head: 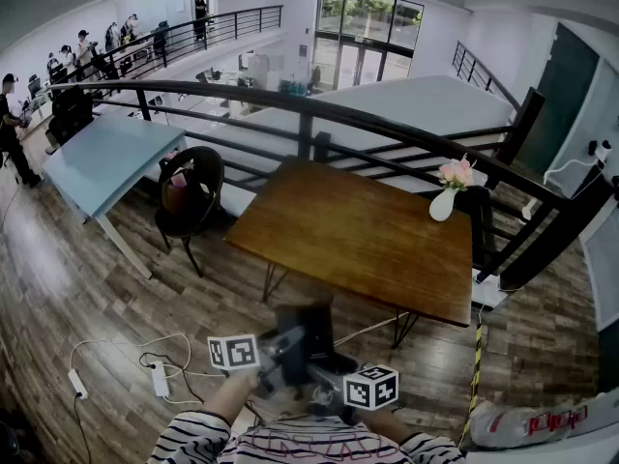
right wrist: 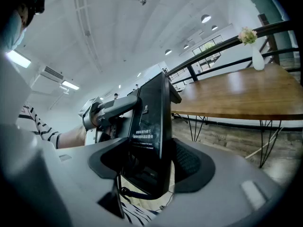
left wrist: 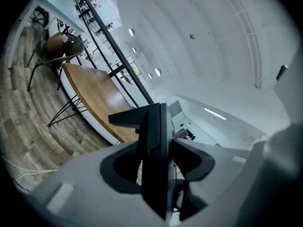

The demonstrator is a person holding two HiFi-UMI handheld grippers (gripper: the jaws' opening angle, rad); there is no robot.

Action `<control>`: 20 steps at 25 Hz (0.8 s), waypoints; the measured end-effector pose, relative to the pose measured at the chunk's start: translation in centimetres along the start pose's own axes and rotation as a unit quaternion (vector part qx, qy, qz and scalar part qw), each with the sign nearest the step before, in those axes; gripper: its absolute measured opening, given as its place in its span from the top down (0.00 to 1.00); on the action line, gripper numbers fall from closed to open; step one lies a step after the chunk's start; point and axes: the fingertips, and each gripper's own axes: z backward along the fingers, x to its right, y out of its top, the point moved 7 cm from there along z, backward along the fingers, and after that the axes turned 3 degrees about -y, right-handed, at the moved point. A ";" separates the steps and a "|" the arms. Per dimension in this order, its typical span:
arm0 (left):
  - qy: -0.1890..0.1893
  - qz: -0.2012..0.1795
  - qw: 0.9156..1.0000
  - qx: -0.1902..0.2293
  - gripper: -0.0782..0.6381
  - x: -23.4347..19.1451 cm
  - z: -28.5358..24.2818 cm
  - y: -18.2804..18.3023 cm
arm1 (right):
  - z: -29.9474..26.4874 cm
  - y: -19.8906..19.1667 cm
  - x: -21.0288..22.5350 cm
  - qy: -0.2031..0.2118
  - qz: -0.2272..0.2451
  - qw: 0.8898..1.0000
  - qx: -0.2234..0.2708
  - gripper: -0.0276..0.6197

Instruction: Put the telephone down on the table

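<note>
I am at the carrying step. The telephone [right wrist: 151,117] is up in the air, close to my body and over the wood floor [head: 87,288]. It is not on the worktop [head: 358,230] yet. That brown worktop is ahead of me, farther away.

My left claw [left wrist: 156,167] is pinching the telephone from one side. I see the dark body edge-on between its two jaws. My right claw [right wrist: 151,162] is pinching it from the other side, on the flat dark part with the small white print. A dark cord [right wrist: 137,194] hangs under it.

Next, I think I need to bring the telephone forward until it is over the worktop, then lower it flat onto the wood. Both claws should keep their hold until it rests there, and only then let go. The near and middle parts look bare. A white vase [head: 443,204] with flowers stands at the far right corner, so I would keep away from there.
</note>
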 end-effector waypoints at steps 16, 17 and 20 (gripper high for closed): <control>0.001 -0.008 1.000 -0.003 0.60 -1.7 1.5 1.7 | -3.0 0.2 -0.8 0.009 -0.009 1.000 0.000 0.51; 0.004 -0.007 1.000 -0.001 0.60 -2.1 1.1 2.3 | -3.4 0.8 -0.4 0.012 -0.008 1.000 0.000 0.51; 0.008 -0.006 1.000 0.010 0.61 -3.2 -0.7 4.5 | -4.8 3.3 1.6 0.018 -0.001 1.000 -0.001 0.51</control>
